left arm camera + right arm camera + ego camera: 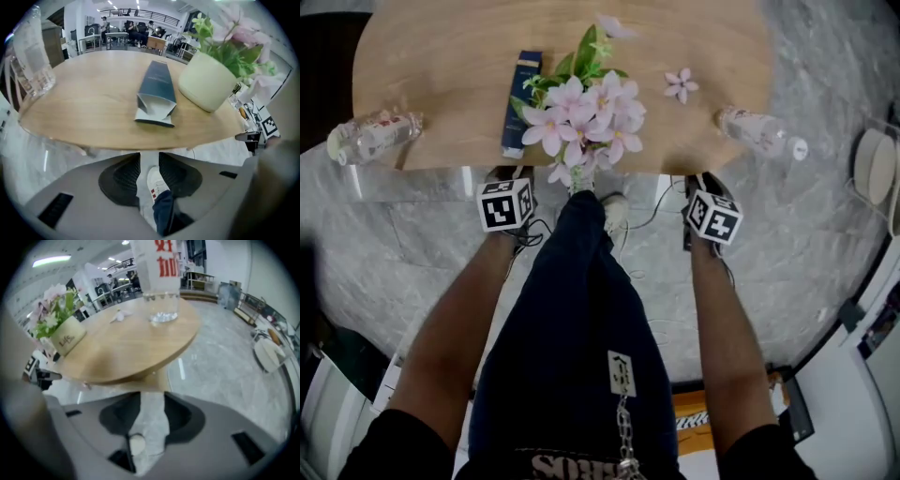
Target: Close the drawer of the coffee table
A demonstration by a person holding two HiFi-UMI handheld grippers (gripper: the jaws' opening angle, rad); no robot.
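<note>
1. Head view only: both grippers appear together. The left gripper (508,176) and right gripper (701,183) hang at the near edge of the table (441,75). They are well apart, one on each side of the person's leg (572,319), above the grey floor (787,244).
2. Head view only: the whole top is visible.
   - The box (521,103) lies left of the flowers (586,117).
   - A loose flower (681,84) lies to their right.
   - The left bottle (373,134) and the right bottle (761,131) sit at opposite rims.
3. Left gripper view only: the box lies flat with an open end facing the gripper. The flowers stand in a cream pot (206,82) just right of the box. Desks and people show far behind.
4. Right gripper view only: the right bottle stands upright near the rim, with red print on its label. A wooden part (152,378) shows beneath the top.
5. Left gripper: the jaws stand partly apart and grip nothing. A shoe (157,185) far below shows through the gap.
6. Right gripper: the jaws stand partly apart and grip nothing. The floor shows through the gap.
7. Drawer: no view shows it as a distinct part. Whether the wooden part is its front cannot be told.
8. Table: the top is rounded light wood, directly ahead of both grippers.
</note>
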